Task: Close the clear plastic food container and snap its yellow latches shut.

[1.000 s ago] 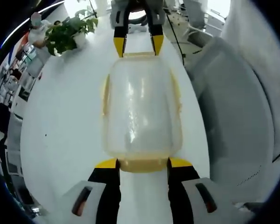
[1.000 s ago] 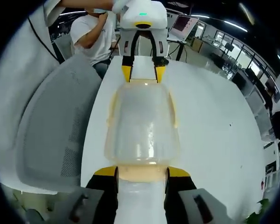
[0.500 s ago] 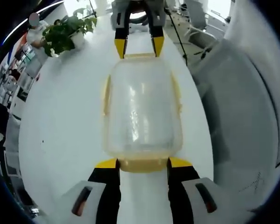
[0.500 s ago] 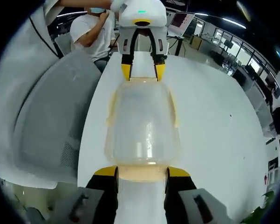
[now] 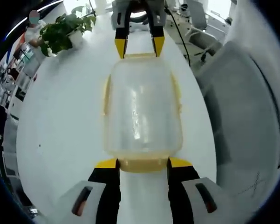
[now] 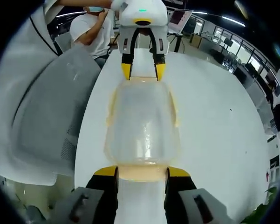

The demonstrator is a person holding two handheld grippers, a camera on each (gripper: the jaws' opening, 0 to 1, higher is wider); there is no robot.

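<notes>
The clear plastic container (image 5: 142,109) lies lengthwise between my two grippers, lid on, with yellow latches along its sides (image 5: 105,95). In the left gripper view, my left gripper (image 5: 143,163) is shut on the near end latch (image 5: 143,165), yellow tips on either side of it. At the far end, the right gripper (image 5: 139,46) holds the opposite latch. From the right gripper view, the container (image 6: 142,121) shows the same way: my right gripper (image 6: 142,171) grips its near yellow end, and the left gripper (image 6: 140,70) clamps the far end.
The white table (image 5: 60,130) spreads under the container. A potted plant (image 5: 63,32) stands at its far corner. A grey mesh chair (image 6: 46,116) sits along the table's side. A person in a white shirt (image 6: 91,32) stands behind it.
The container sits the same way between both grippers. The chair and plant have slid a little in both views, so both hands and the container have shifted together.
</notes>
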